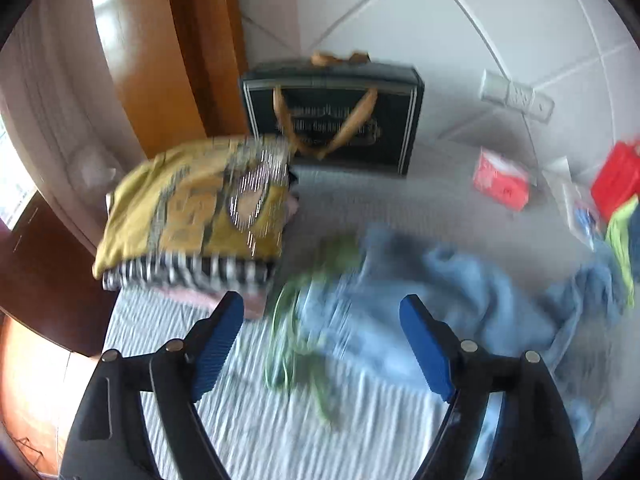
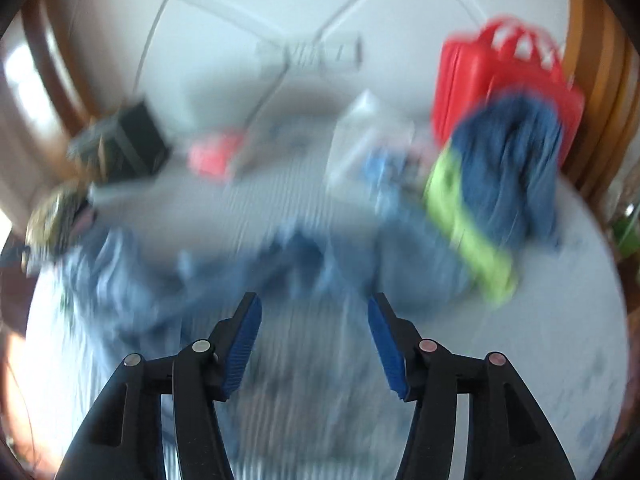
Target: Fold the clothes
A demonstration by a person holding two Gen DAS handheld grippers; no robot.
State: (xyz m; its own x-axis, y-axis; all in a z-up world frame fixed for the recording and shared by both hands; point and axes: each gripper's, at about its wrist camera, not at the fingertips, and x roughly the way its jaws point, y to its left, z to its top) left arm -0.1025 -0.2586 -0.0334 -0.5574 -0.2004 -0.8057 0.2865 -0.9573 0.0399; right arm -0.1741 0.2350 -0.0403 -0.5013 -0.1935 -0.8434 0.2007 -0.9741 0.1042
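Left gripper [image 1: 322, 312]: the 2 fingers are spread wide and hold nothing; they hang above the bed.
Right gripper [image 2: 315, 314]: the fingers are also spread and empty; this view is strongly blurred.
Blue garment [image 1: 432, 292]: it lies crumpled and unfolded on the striped sheet [image 1: 248, 420], with a green trim [image 1: 296, 344] at its near-left edge.
Key relation: the garment is directly ahead of both grippers. In the left view its bulk sits ahead and to the right of the fingers, and it stretches across the bed from left to right. In the right view the blue garment [image 2: 192, 276] spreads ahead and to the left.
Nearer hand: I judge the left one is closer to the green-trimmed edge; the blur makes this uncertain.
Folded stack [image 1: 192, 212]: it stands at the left, apart from the garment.
Unfolded pile [image 2: 500, 176]: dark blue and lime pieces wait at the right, before a red bag [image 2: 472, 80].
Black bag [image 1: 332, 116]: it stands at the back against the wall.
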